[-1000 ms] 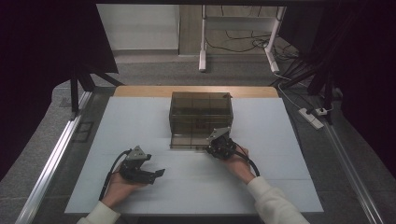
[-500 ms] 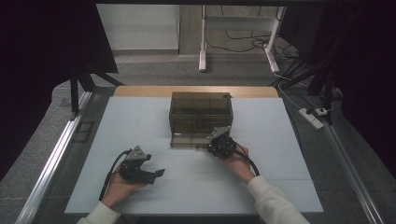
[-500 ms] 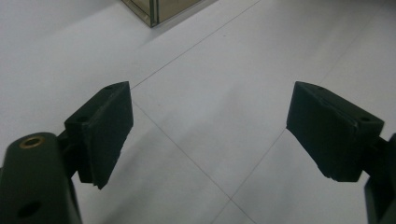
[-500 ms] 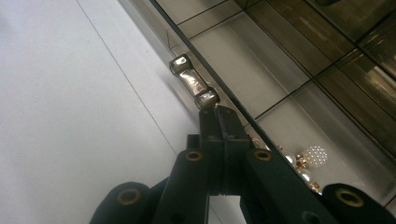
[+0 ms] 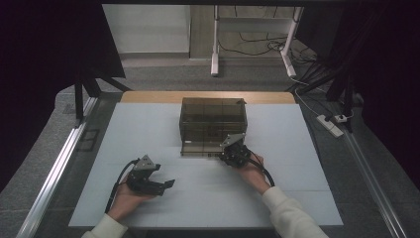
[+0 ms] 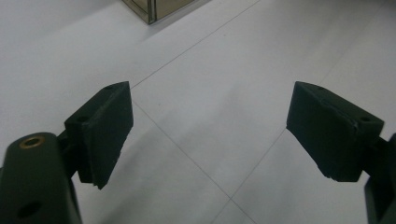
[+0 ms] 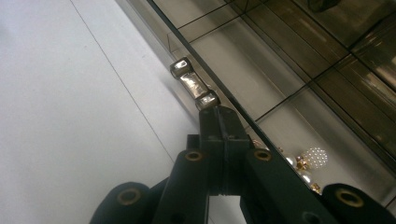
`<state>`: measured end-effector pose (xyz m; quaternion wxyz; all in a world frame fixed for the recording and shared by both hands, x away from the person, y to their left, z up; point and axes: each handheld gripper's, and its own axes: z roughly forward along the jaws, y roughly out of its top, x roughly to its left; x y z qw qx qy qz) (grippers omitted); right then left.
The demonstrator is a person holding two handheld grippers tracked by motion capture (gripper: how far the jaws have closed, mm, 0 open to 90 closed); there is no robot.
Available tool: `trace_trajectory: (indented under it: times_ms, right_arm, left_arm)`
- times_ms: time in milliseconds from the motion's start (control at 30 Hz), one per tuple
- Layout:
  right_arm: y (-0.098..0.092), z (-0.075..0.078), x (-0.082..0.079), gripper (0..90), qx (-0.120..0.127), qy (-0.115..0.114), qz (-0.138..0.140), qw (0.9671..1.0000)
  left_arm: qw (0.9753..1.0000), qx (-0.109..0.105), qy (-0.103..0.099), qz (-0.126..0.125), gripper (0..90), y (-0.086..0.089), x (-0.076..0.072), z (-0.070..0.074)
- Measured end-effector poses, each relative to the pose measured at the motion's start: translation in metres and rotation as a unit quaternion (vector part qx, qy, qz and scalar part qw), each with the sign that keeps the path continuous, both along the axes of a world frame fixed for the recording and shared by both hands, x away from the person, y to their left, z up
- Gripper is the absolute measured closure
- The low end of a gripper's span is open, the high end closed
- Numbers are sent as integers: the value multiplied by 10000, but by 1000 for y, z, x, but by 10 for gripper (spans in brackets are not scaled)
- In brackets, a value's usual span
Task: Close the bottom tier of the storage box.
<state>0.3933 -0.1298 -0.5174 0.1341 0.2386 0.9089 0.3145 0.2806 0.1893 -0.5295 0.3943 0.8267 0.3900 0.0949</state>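
Observation:
A smoky see-through drawer box (image 5: 213,119) stands at the middle of the white table (image 5: 148,129). My right gripper (image 5: 225,153) is at its lowest drawer front. In the right gripper view its jaws (image 7: 219,116) are pressed together, tips right under the small metal handle (image 7: 189,83) of that drawer (image 7: 280,93), touching its near end. Nothing shows between them. Pearl and gold jewellery (image 7: 314,157) lies inside the drawer. My left gripper (image 5: 163,176) rests at the front left, far from the box, open over bare table (image 6: 208,130).
A wooden strip (image 5: 148,96) borders the table's far edge behind the box. A metal rail (image 5: 59,163) runs along the left side. A power strip (image 5: 331,125) and cables lie on the floor at the right.
My right hand has edged slightly toward the box front. The left gripper has not moved.

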Motion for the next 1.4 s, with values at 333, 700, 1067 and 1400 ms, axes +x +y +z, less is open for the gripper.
trace_trajectory:
  times_ms: [333, 700, 1067, 1400]
  right_arm:
    - [-1, 0, 4, 898, 61, -42, -67, 9999]
    - [-3, 0, 11, 898, 85, -33, -146, 9999]
    - [-4, 0, 18, 898, 174, -58, -189, 9997]
    - [-3, 0, 25, 898, 223, -121, -193, 9995]
  left_arm:
    - [10000, -1, 5, 15, 154, 0, 0, 0]
    - [10000, 8, 13, 12, 155, 0, 0, 0]
    - [10000, -2, 20, 15, 154, 1, 0, 0]
    - [10000, -4, 24, 12, 154, 1, 0, 0]
